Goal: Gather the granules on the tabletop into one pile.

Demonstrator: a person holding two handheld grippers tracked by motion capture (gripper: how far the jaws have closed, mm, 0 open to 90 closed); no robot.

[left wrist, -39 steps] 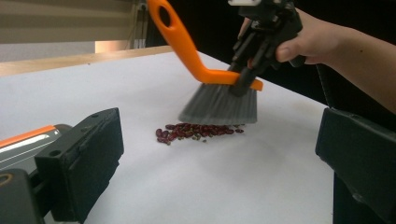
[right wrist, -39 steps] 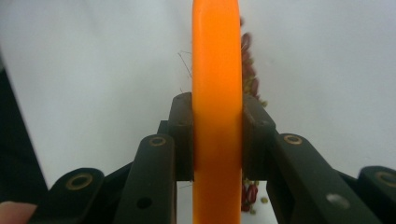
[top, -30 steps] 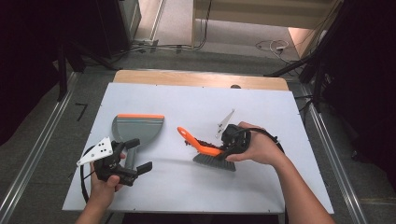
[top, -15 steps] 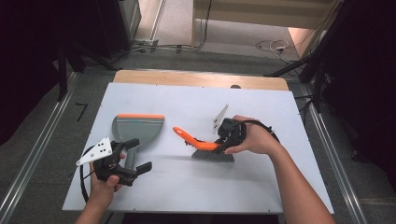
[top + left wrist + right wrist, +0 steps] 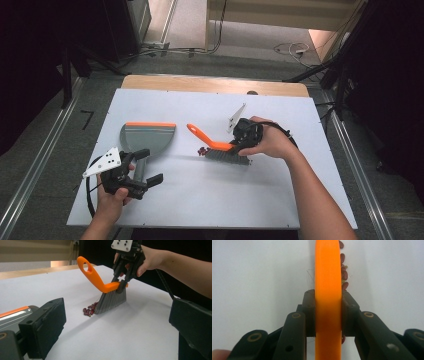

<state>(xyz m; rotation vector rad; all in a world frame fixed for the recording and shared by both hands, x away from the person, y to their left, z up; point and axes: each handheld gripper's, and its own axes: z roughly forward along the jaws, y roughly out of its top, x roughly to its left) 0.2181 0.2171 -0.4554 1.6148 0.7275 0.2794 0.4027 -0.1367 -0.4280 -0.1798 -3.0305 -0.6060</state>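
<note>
White table (image 5: pixel 280 200) — dustpan (image 5: pixel 147 137), brush (image 5: pixel 227 152) bristles, red beans (image 5: pixel 89 310) on it.

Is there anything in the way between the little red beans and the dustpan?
Nothing visible. The red beans lie by the brush bristles, and only bare white table shows between them and the grey dustpan with its orange edge.

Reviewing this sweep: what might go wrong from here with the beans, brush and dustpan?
1. The beans sit in a loose cluster at the bristle edge of the brush; a fast stroke may scatter them.
2. The dustpan lies apart from the pile and the left gripper is open, off it, so pushed beans could shove it or miss.
3. The right gripper pinches only the narrow handle; the brush may twist.
</note>
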